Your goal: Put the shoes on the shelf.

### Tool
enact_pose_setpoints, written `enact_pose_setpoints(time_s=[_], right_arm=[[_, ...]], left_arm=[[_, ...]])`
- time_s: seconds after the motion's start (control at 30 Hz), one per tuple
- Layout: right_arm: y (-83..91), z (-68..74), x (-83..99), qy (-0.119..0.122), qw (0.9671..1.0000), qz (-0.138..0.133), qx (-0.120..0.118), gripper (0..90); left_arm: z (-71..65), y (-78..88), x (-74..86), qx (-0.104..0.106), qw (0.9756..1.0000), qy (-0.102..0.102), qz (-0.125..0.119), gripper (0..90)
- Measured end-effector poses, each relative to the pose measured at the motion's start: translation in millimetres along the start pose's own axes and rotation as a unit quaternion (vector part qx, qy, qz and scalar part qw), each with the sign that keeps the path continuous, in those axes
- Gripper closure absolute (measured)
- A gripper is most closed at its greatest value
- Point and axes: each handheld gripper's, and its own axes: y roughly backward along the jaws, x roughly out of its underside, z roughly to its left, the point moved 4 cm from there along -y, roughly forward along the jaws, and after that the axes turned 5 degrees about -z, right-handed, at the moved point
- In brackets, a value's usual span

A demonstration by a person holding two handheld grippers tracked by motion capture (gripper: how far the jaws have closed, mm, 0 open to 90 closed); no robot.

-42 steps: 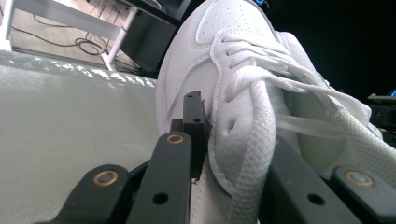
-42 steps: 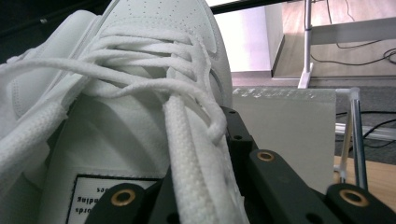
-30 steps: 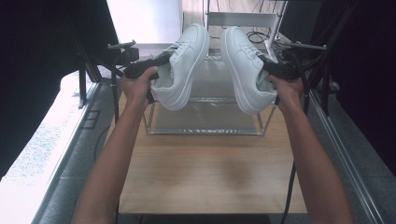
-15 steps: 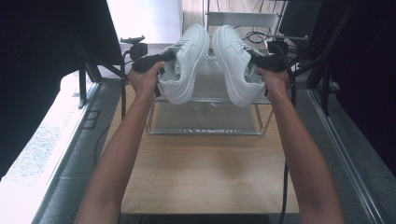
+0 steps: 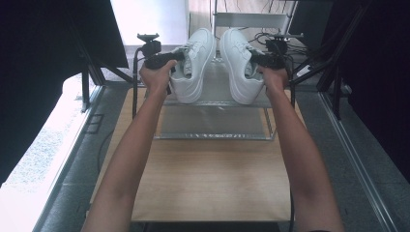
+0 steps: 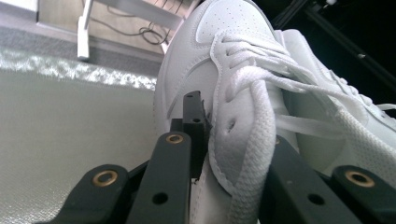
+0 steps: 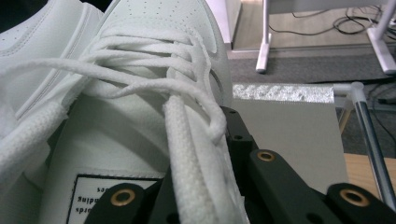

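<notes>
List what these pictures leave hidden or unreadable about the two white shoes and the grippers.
- Label print inside the right shoe: right gripper view, upside down, cut by the bottom edge.
- Left shoe's heel: left gripper view, behind the jaws.
- Both soles: high view, facing down onto the rack.
- Left gripper jaw tips: high view, too small.

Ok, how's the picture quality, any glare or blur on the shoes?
High view: bright window glare at upper left, dark surroundings, both white lace-up sneakers readable. Left gripper view: near laces soft, silvery shelf shining. Right gripper view: sharp; tongue label legible-ish.
</notes>
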Motion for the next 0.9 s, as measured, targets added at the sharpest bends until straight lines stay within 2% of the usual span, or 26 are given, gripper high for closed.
enact_pose_setpoints(time_s=[0.07, 0.17, 0.2, 0.23, 0.4, 0.47, 0.53, 0.57, 0.63, 0.7, 0.73, 0.8, 0.83, 0.9], right_arm=[[-3.4, 1.0, 1.7, 0.002, 1.0000, 0.003, 0.007, 87.5], [-11.9, 5.6, 5.1, 0.003, 0.9999, 0.001, 0.014, 85.1], [-15.0, 7.5, 6.4, 0.010, 0.9998, 0.005, 0.018, 84.8], [-21.0, 10.8, 10.2, 0.027, 0.9992, 0.018, 0.025, 84.4], [-32.0, 13.9, 13.8, 0.035, 0.9978, 0.039, 0.041, 82.0], [-35.8, 15.3, 14.1, 0.039, 0.9971, 0.054, 0.036, 76.6], [-38.8, 19.4, 15.5, 0.045, 0.9967, 0.062, 0.026, 61.9], [-37.5, 21.2, 14.3, 0.042, 0.9973, 0.057, 0.019, 57.7], [-31.0, 24.1, 10.0, 0.053, 0.9976, 0.040, 0.021, 49.8], [-22.6, 25.6, 5.4, 0.067, 0.9973, 0.017, 0.025, 48.0], [-22.6, 25.6, 5.4, 0.067, 0.9973, 0.017, 0.025, 48.0], [-7.6, 27.1, 1.7, 0.076, 0.9971, -0.003, 0.011, 47.2], [-7.6, 27.1, 1.7, 0.076, 0.9971, -0.003, 0.011, 47.2], [2.4, 29.6, 3.4, 0.098, 0.9950, -0.016, 0.004, 47.0]], left_arm=[[0.2, -3.4, 2.0, -0.006, 1.0000, -0.001, 0.004, 81.0], [-0.5, -13.8, 8.8, -0.033, 0.9994, -0.009, 0.009, 79.5], [-0.3, -16.2, 9.9, -0.036, 0.9993, -0.007, 0.012, 79.2], [1.0, -22.3, 12.8, -0.041, 0.9990, 0.003, 0.019, 78.1], [0.8, -31.8, 15.5, -0.038, 0.9986, 0.009, 0.035, 73.4], [0.4, -37.6, 19.5, -0.041, 0.9981, 0.008, 0.046, 68.9], [-0.4, -38.3, 19.4, -0.029, 0.9986, -0.006, 0.044, 63.3], [0.0, -37.1, 18.4, -0.017, 0.9990, 0.000, 0.042, 56.6], [0.3, -35.2, 17.6, -0.013, 0.9991, 0.006, 0.039, 51.5], [-2.0, -27.7, 15.5, 0.005, 0.9993, 0.007, 0.035, 48.2], [-2.0, -27.7, 15.5, 0.005, 0.9993, 0.007, 0.035, 47.3], [-5.8, -22.3, 16.0, 0.003, 0.9990, -0.014, 0.042, 46.3], [-8.4, -19.1, 16.1, 0.003, 0.9990, -0.023, 0.039, 46.3], [-12.0, -11.4, 15.1, -0.001, 0.9989, -0.035, 0.030, 46.7]])
